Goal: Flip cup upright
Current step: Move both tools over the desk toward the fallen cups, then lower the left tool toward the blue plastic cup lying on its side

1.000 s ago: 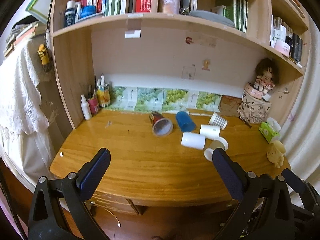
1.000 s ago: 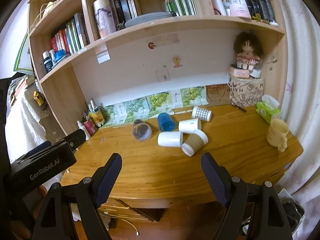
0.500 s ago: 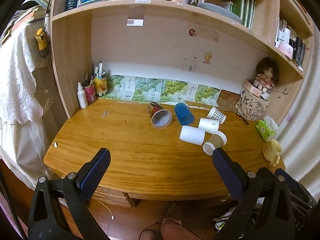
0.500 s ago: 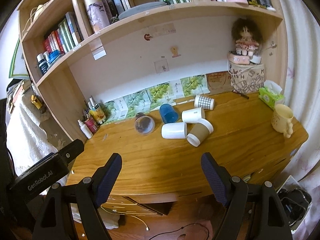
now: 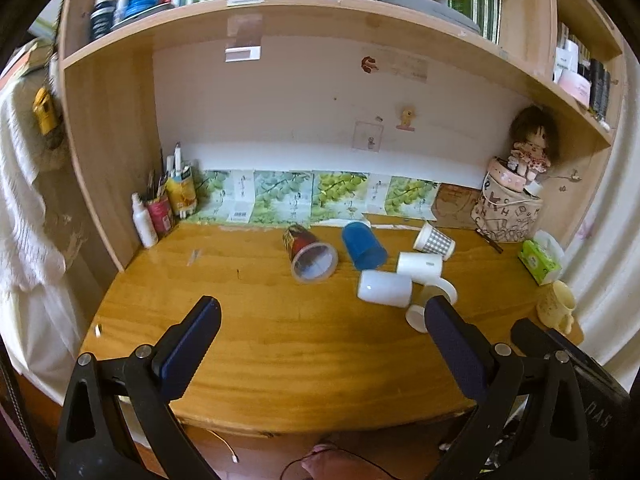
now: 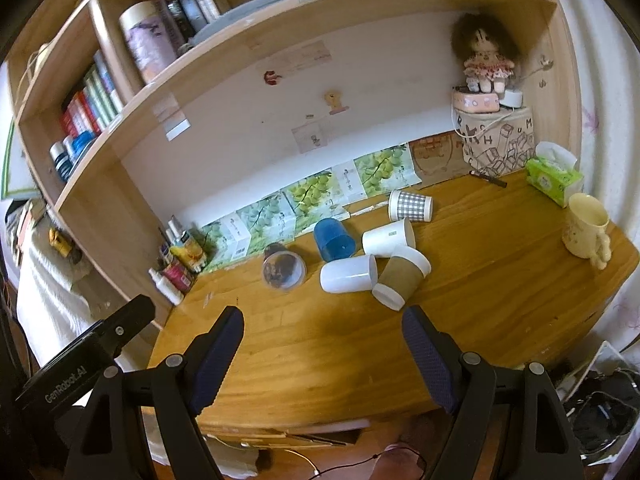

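Observation:
Several cups lie on their sides on the wooden desk: a red patterned cup, a blue cup, a white cup, a second white cup, a brown cup with a white lid and a checked cup. My left gripper is open and empty, over the desk's front part. My right gripper is open and empty, just in front of the cups.
A yellow mug stands upright at the desk's right edge, beside a green tissue pack. A doll on a bag is at the back right. Bottles and pens stand at the back left. A bookshelf overhangs the desk.
Both grippers have moved forward toward the desk and the cups, which now look larger. The cups have not moved. Both grippers stay open.

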### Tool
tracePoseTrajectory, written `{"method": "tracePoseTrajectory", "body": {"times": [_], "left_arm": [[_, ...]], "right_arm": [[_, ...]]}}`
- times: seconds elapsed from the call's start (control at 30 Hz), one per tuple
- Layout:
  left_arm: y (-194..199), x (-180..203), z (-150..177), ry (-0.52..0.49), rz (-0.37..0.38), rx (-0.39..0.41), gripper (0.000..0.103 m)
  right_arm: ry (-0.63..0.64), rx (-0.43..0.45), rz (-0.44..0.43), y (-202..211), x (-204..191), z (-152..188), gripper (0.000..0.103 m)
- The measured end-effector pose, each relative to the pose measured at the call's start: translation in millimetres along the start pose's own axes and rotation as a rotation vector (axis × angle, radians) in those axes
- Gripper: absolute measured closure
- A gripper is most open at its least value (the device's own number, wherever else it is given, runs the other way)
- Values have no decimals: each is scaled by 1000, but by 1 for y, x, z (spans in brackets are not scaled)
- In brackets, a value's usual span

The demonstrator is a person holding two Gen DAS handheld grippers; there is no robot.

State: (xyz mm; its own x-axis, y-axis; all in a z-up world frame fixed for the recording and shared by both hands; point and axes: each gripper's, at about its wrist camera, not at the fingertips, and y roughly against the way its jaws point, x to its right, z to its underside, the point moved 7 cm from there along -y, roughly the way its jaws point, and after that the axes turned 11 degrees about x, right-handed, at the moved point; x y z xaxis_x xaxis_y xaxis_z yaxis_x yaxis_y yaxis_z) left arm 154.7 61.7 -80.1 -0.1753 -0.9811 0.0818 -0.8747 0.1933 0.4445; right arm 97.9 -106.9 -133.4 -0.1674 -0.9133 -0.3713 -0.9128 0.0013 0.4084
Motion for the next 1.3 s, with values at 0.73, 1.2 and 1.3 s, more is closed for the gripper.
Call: {"method": "tracePoseTrajectory", "body": {"times": [0.73, 1.2, 1.3], "left_arm": [[-131, 76, -62, -324, 149, -35, 1], [-209, 91, -72, -640, 213, -67, 1], [-222, 96, -69, -733, 245, -73, 1]], "right_arm": [[-246, -120, -41, -138, 58, -62, 21], [-311, -155, -89, -193, 84, -72, 21], [-294, -155, -92, -202, 88, -74, 21]]}}
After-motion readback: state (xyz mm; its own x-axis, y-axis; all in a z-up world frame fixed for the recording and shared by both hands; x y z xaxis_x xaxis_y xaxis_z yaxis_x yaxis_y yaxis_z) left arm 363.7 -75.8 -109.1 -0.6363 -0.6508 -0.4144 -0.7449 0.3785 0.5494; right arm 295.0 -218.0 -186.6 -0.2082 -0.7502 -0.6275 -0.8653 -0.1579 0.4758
